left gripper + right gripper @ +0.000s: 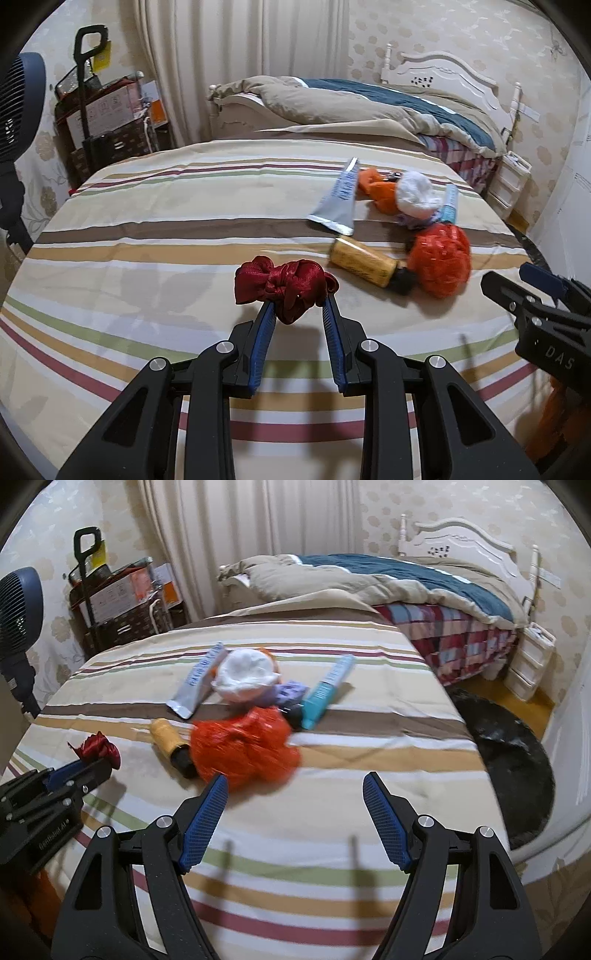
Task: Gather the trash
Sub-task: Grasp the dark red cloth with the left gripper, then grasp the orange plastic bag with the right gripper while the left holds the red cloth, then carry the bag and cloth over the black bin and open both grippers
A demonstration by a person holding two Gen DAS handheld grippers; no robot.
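Observation:
My left gripper (297, 304) is shut on a crumpled dark red cloth (282, 286) and holds it above the striped bedspread (166, 236); the cloth also shows in the right wrist view (98, 751). My right gripper (295, 786) is open and empty, just in front of an orange plastic bag (243, 749). Around the bag lie a yellow bottle (170, 738), a silver tube (199, 683), a white wad (245, 675), a teal tube (327, 692) and a purple wrapper (291, 692). The same pile shows in the left wrist view, with the orange bag (441, 258) and yellow bottle (364, 262).
A second bed with a beige and blue duvet (388, 579) and white headboard (465, 542) stands behind. A cart with boxes (107, 118) and a blue fan (18, 110) stand at the left. A dark rug (517, 760) and white drawers (528, 664) are at the right.

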